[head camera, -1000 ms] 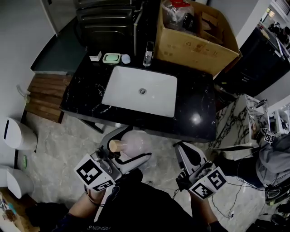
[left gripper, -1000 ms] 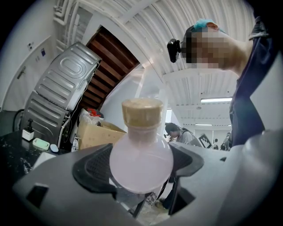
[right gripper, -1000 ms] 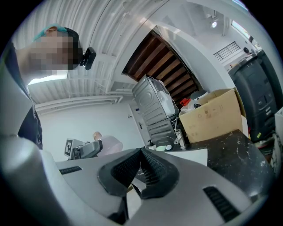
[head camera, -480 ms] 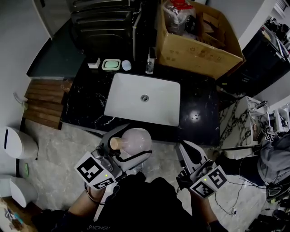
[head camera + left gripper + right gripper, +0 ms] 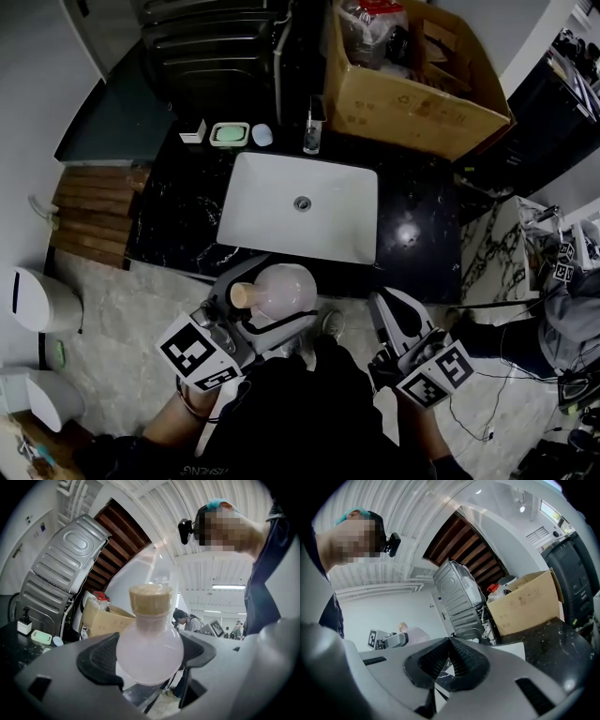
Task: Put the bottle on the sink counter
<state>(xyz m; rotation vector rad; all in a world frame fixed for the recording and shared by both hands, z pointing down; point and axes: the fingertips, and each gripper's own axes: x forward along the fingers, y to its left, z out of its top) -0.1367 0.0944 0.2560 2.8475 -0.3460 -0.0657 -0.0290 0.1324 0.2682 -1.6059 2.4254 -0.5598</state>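
Sink counter [image 5: 169,216], black veined stone, lies ahead of and below both grippers, well apart from their tips. Its white basin [image 5: 300,211] sits straight ahead of the left gripper [image 5: 270,302]. A cardboard box [image 5: 412,103] stands on the far side, beyond the right gripper [image 5: 386,314].

Progress, as judged: pick-up is done. The bottle [image 5: 281,291] is in the air, short of the counter's near edge and not yet over it. Left to do — carry it forward, lower it onto bare stone beside the basin, release.

Left gripper: jaws clamped across the bottle's belly, both dark pads touching it. Right gripper: jaws pressed together with nothing between them, off to the side.

Bottle: round-bellied flask, pale frosted pink, translucent, short neck. Contents cannot be told.

Stopper [image 5: 240,296]: tan, cork-like, seated in the neck and clear of the pads.
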